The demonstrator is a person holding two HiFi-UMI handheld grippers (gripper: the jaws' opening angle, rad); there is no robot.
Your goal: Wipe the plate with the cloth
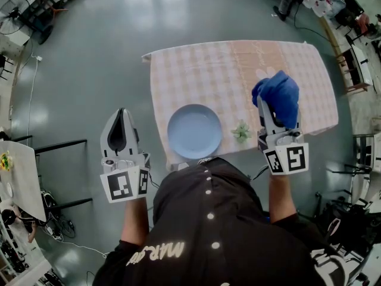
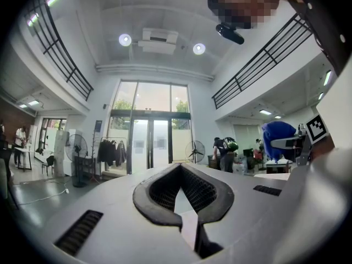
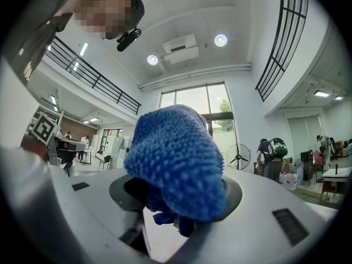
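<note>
Left white two-jaw gripper [image 1: 122, 115]: held level, jaws together, nothing between them. Right white two-jaw gripper [image 1: 269, 109]: tilted slightly upward, jaws clamped on a bunched blue terry cloth [image 1: 278, 94]. Left forearm [image 1: 136, 219] and right forearm [image 1: 281, 196] extend forward, well apart.

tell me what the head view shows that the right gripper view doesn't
Only the head view: the plate, bare, and the small green thing beside it.
Only the right gripper view: the ceiling lights, the railing and the tall windows.
Both: the blue cloth shut in the right gripper, clear of the plate; and the left gripper, though the right gripper view catches only its marker cube.
</note>
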